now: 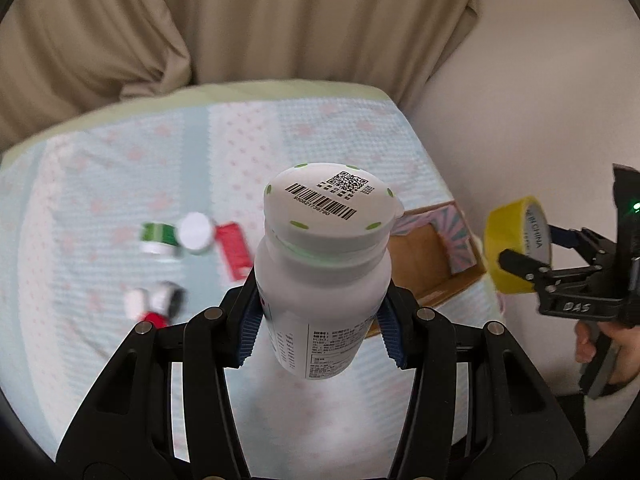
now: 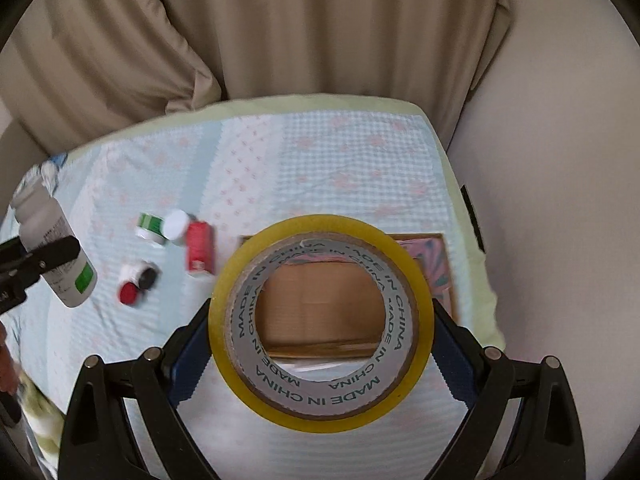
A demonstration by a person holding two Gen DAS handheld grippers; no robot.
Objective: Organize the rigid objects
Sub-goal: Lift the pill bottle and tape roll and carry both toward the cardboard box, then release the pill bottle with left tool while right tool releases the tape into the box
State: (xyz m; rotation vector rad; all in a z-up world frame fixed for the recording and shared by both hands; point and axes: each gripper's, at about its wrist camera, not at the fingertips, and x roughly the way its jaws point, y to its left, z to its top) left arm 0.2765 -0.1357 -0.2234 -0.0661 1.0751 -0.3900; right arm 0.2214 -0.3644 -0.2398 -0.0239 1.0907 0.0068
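The left gripper (image 1: pixel 322 320) was clamped on a white bottle (image 1: pixel 324 276), held in the air over the cloth (image 1: pixel 100 360). The right gripper (image 2: pixel 320 354) pinched a tape roll (image 2: pixel 320 360) above the open box (image 2: pixel 320 304), which sat at the cloth's right edge. Small bottles (image 2: pixel 172 248) lay clustered left of the box, with bare cloth around them.
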